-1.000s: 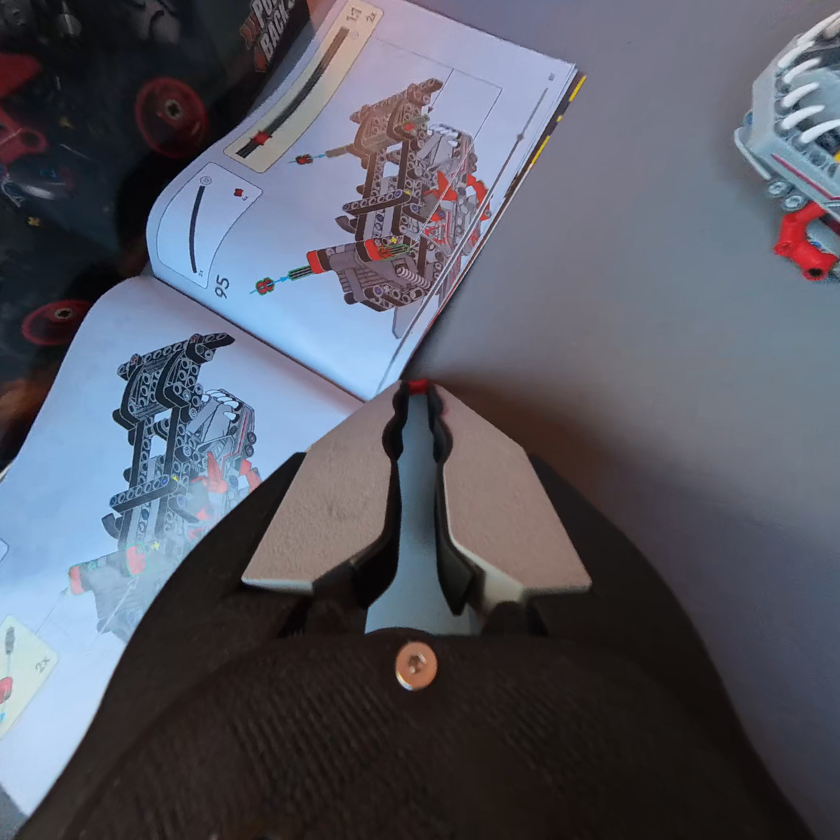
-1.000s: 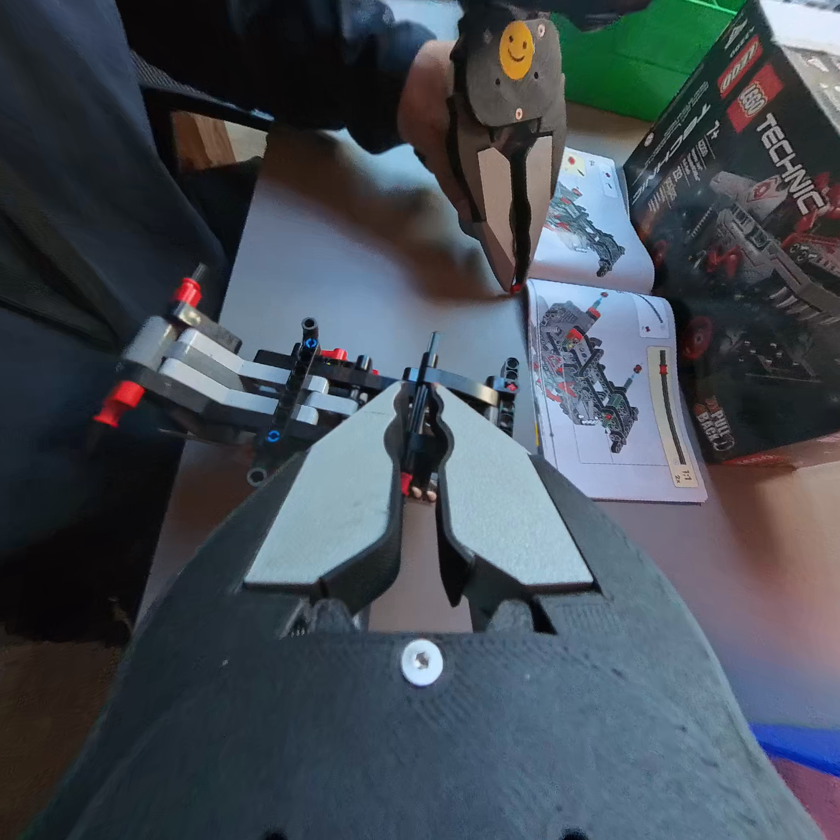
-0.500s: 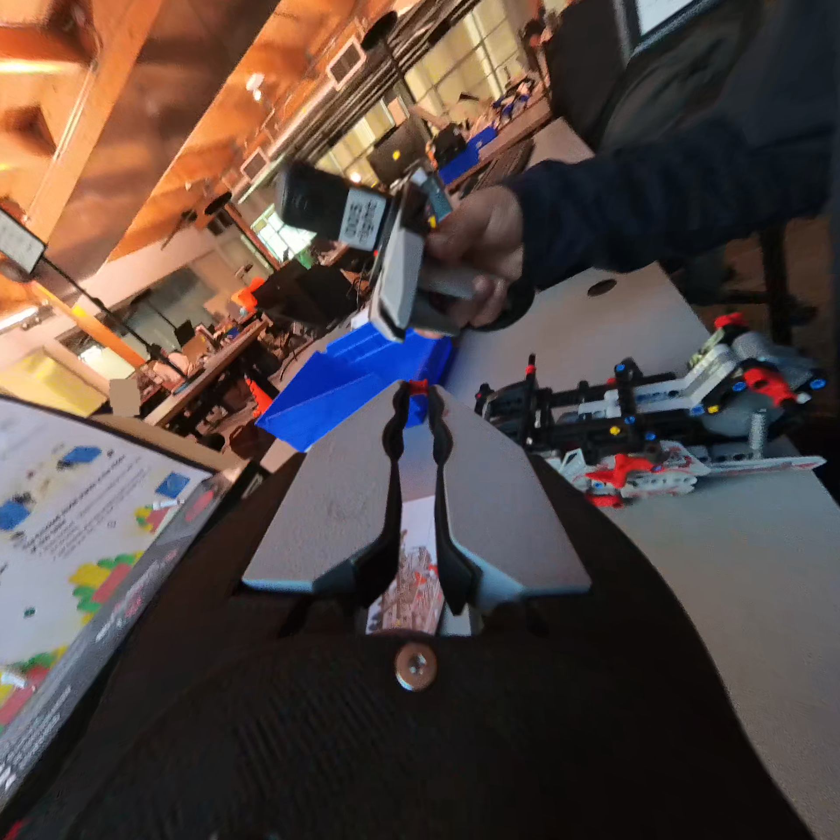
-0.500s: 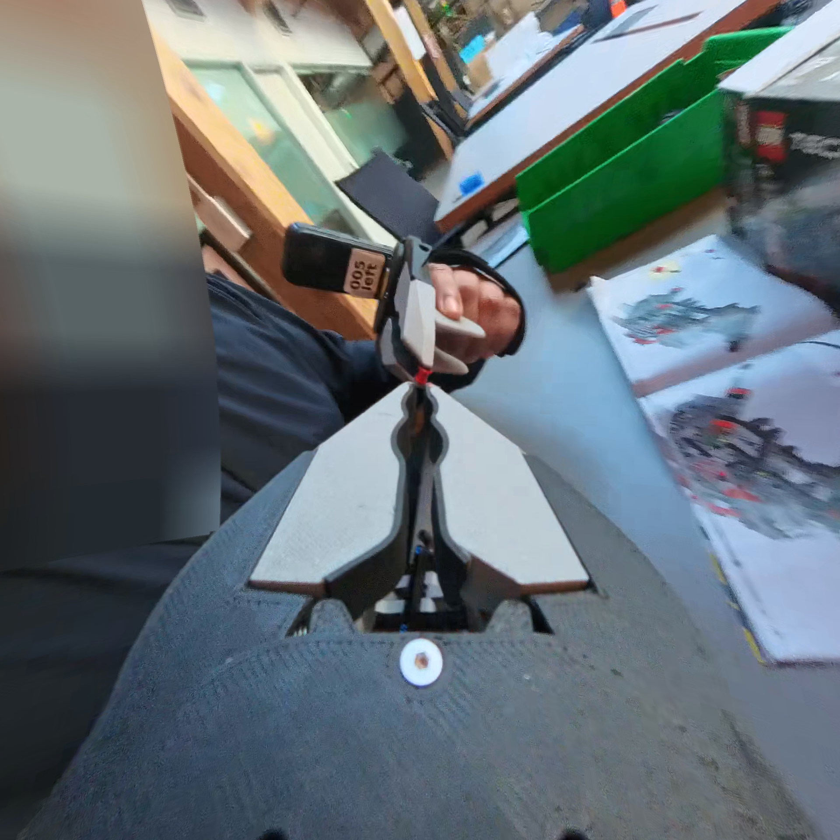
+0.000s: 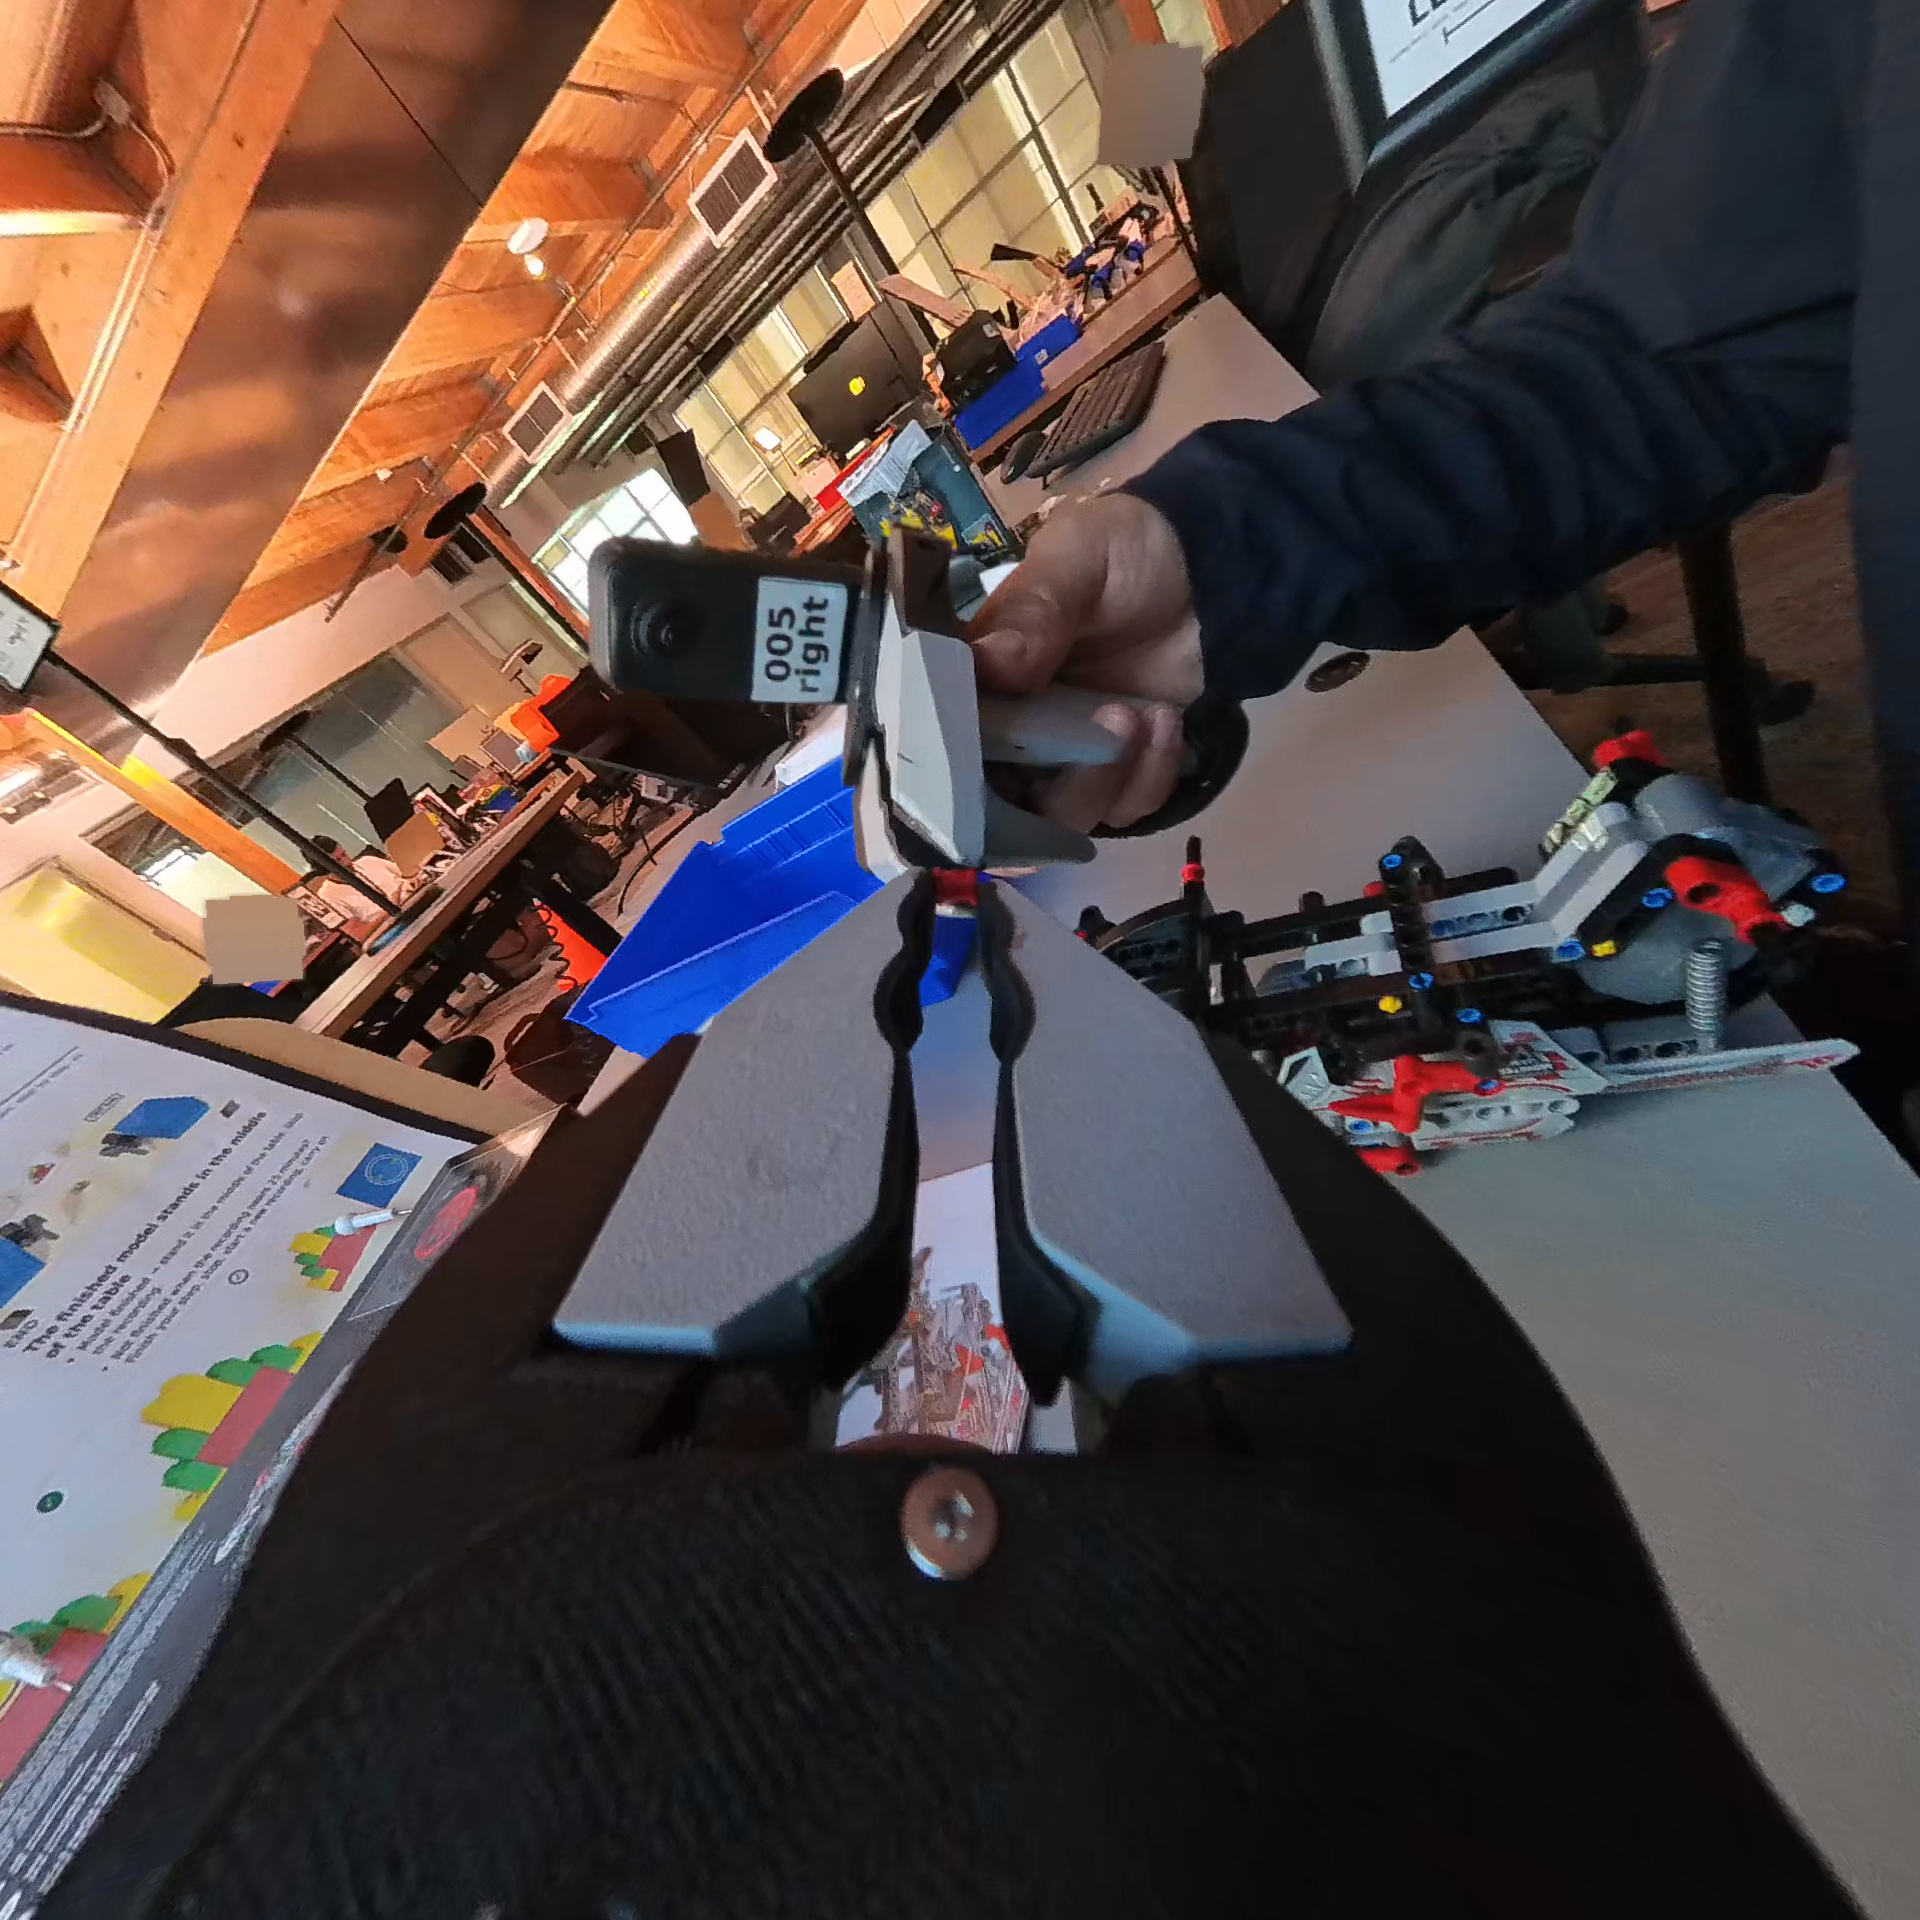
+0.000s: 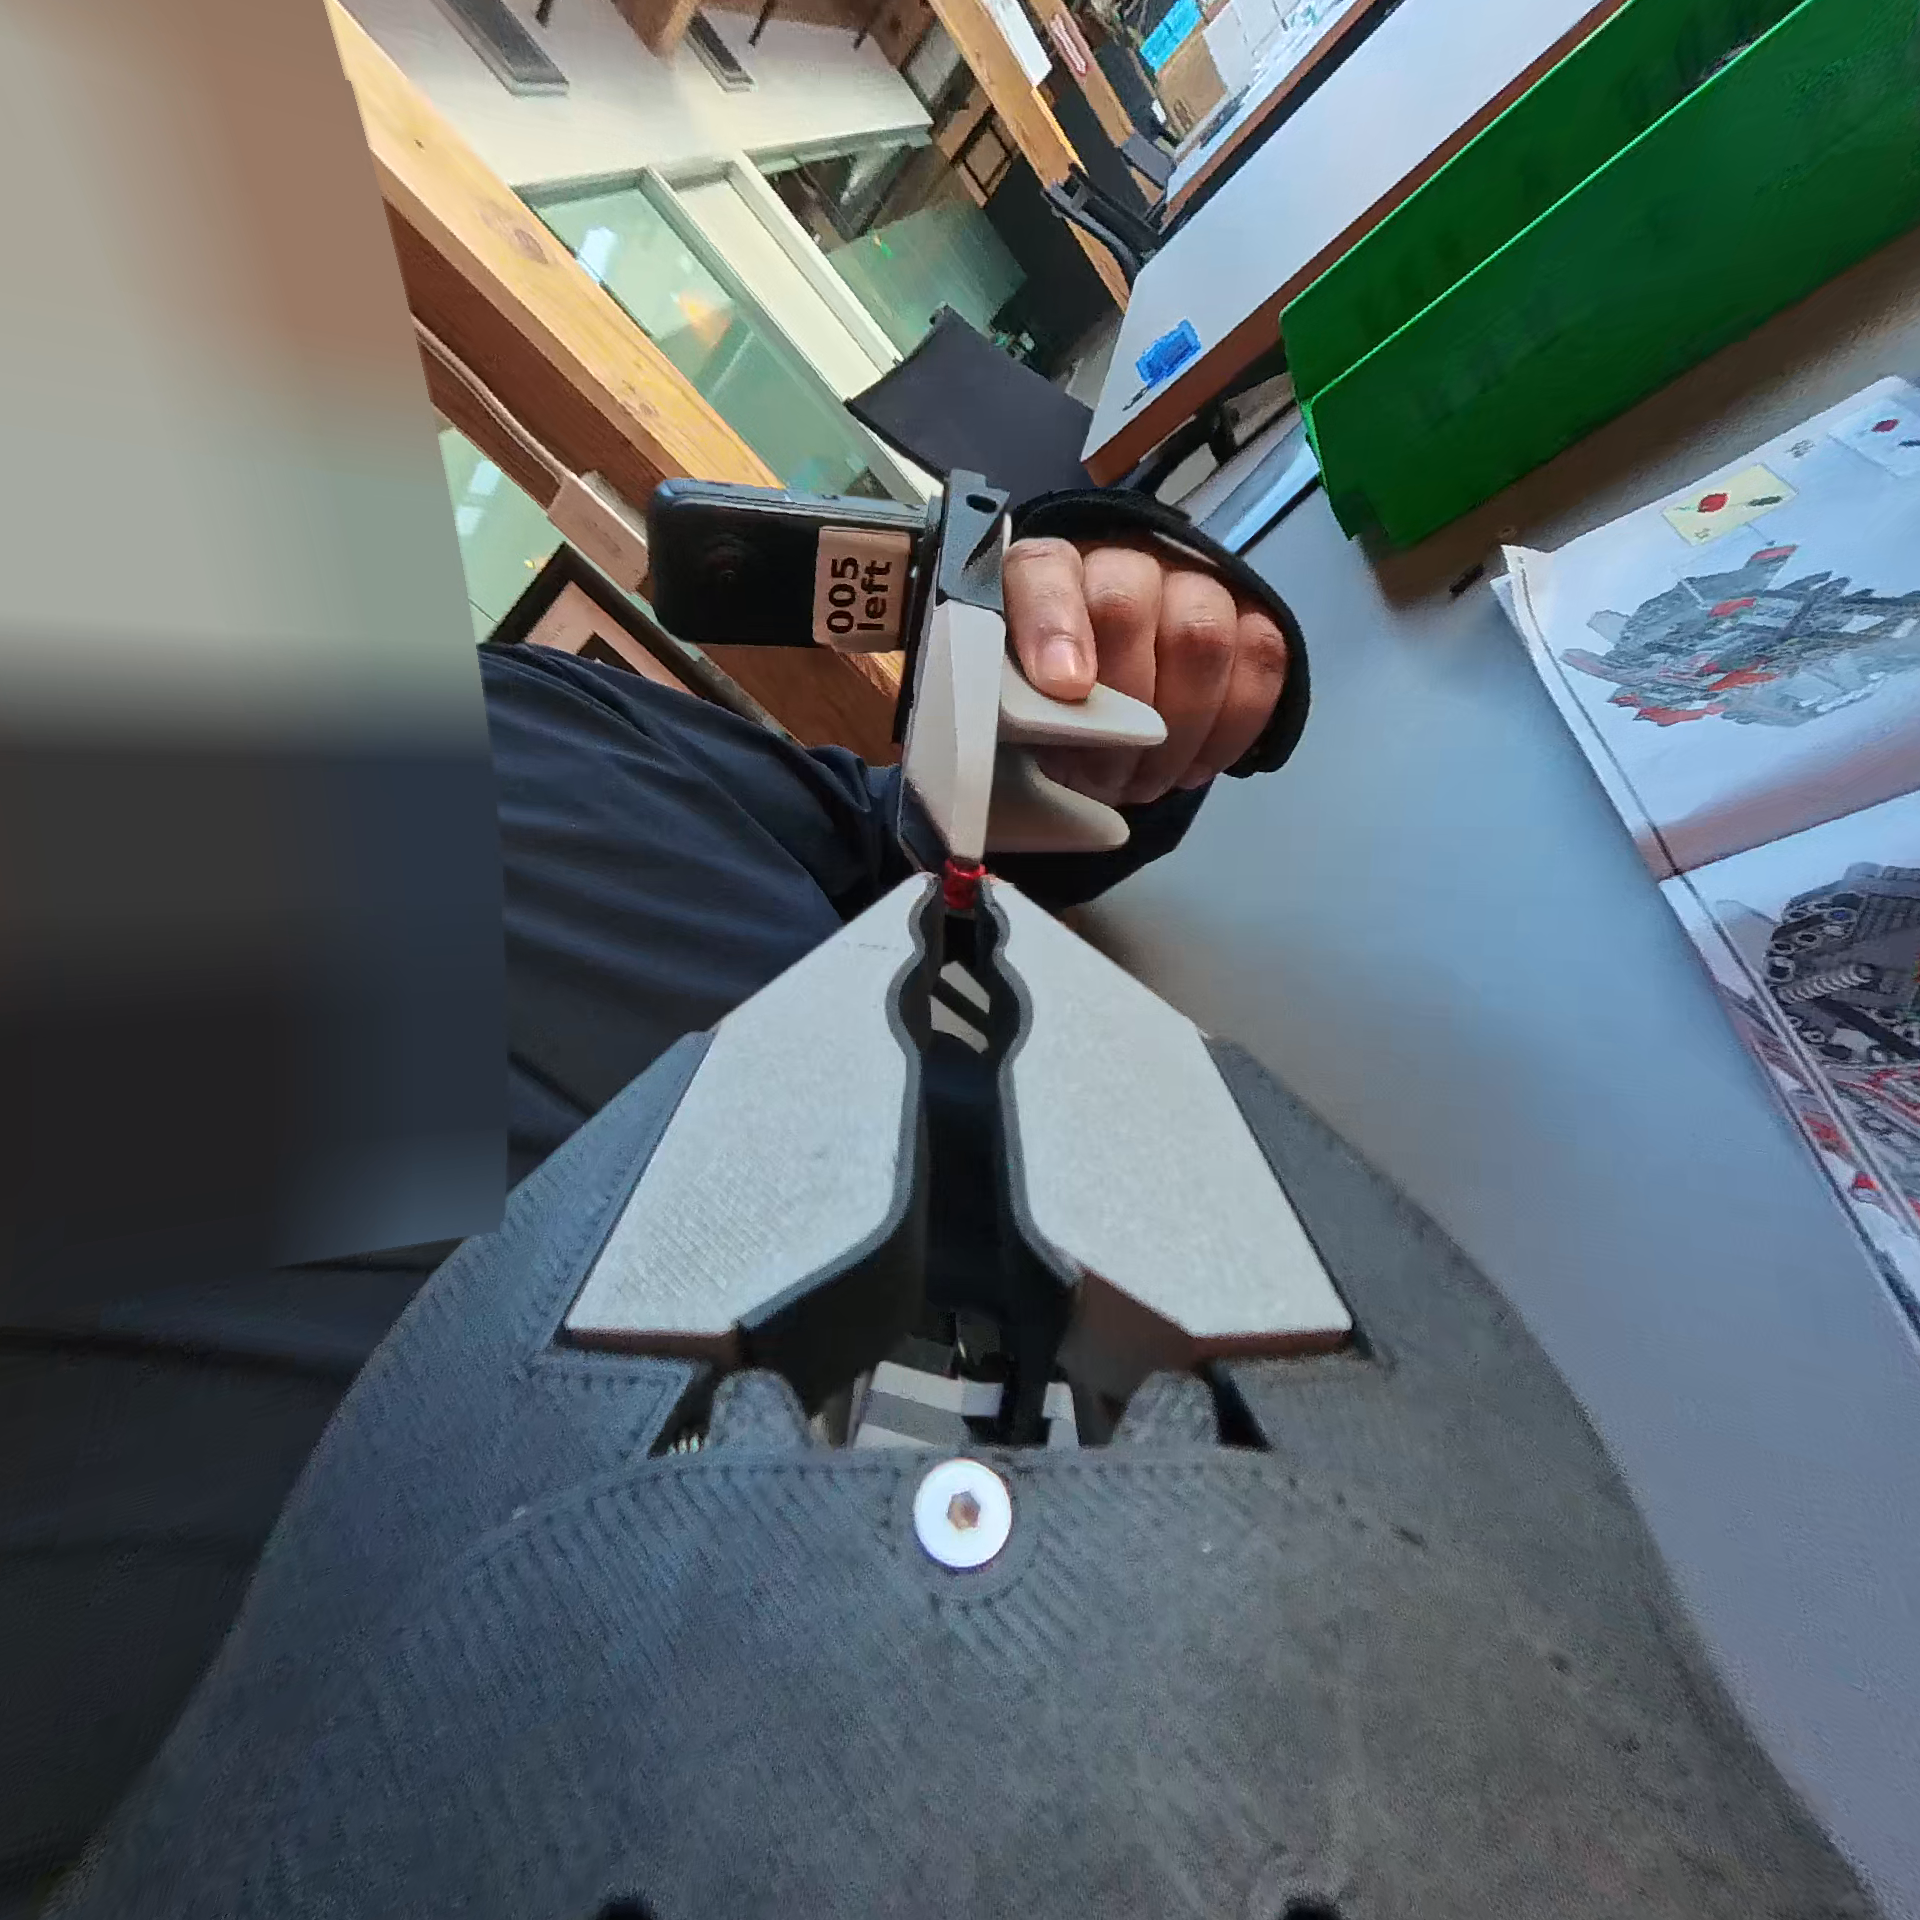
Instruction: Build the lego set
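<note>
A smooth grey table carries the spiky black-and-grey lego chassis at far right. Above it the left gripper pinches a small round red piece. The right gripper, tip to tip with it, clamps a thin black axle.

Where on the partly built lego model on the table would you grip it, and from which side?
Probably the black side beam mid-length on the lego model, from above: it lies flat on the table, and that beam is straight and narrow.
</note>
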The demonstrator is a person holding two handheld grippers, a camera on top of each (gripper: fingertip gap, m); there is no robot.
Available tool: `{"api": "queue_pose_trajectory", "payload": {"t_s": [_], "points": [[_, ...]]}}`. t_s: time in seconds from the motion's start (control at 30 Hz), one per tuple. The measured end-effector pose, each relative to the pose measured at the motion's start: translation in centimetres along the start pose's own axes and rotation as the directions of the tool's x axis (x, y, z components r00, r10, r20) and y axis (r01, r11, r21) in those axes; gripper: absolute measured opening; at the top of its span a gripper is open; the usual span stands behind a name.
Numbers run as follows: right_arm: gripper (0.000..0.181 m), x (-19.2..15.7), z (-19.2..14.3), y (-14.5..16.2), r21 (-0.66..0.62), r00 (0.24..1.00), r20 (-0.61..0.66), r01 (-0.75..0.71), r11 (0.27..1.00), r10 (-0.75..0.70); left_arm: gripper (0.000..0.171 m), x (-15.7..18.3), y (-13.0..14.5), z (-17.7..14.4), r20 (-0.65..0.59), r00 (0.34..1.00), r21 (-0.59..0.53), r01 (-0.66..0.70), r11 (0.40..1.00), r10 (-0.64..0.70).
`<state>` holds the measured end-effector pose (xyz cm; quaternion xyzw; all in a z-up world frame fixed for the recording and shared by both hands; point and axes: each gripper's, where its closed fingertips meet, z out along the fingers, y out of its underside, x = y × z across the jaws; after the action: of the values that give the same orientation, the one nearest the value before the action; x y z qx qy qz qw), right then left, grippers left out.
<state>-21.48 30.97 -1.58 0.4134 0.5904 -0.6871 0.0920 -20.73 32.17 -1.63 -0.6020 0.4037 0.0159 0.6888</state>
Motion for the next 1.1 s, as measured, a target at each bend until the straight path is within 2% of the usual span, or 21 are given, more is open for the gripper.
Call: {"api": "queue_pose_trajectory", "payload": {"t_s": [0.3, 0.47, 0.57, 0.67, 0.77, 0.93, 1.1], "points": [[0.002, 0.2, 0.4, 0.1, 0.047, 0.992, 0.054, -0.118, 0.992, 0.116, 0.005, 0.3, 0.2, -0.5, -0.069, 0.998, -0.018, 0.002, 1.000, -0.003], [0.002, 0.4, 0.8, 0.1, 0.070, 0.984, 0.064, -0.168, 0.983, 0.164, 0.005, 0.4, 0.3, -0.8, -0.117, 0.992, -0.041, -0.040, 0.998, 0.035], [0.001, 0.8, 0.9, -0.1, 0.088, 0.992, 0.012, -0.125, 0.988, 0.125, 0.005, 0.2, 0.6, -1.1, -0.165, 0.986, -0.063, -0.031, 0.998, 0.020], [0.000, 0.9, 1.0, -0.7, 0.148, 0.995, -0.010, -0.097, 0.984, 0.099, 0.005, -0.2, 0.5, -1.4, -0.195, 0.979, -0.052, 0.049, 0.997, -0.058], [0.000, 0.8, 0.8, -1.7, 0.227, 0.994, 0.006, -0.105, 0.968, 0.106, 0.005, -1.3, 0.1, -1.2, -0.138, 0.984, -0.029, 0.107, 0.994, -0.110], [0.000, 0.9, -0.4, -3.5, 0.381, 0.992, 0.022, -0.127, 0.916, 0.128, 0.012, -2.8, -0.4, -1.4, 0.035, 0.990, -0.011, 0.137, 0.990, -0.137], [0.000, 1.0, -0.8, -4.7, 0.499, 0.988, 0.039, -0.147, 0.854, 0.147, 0.017, -4.4, 0.0, -1.3, 0.244, 0.961, -0.073, 0.151, 0.986, -0.129]]}}
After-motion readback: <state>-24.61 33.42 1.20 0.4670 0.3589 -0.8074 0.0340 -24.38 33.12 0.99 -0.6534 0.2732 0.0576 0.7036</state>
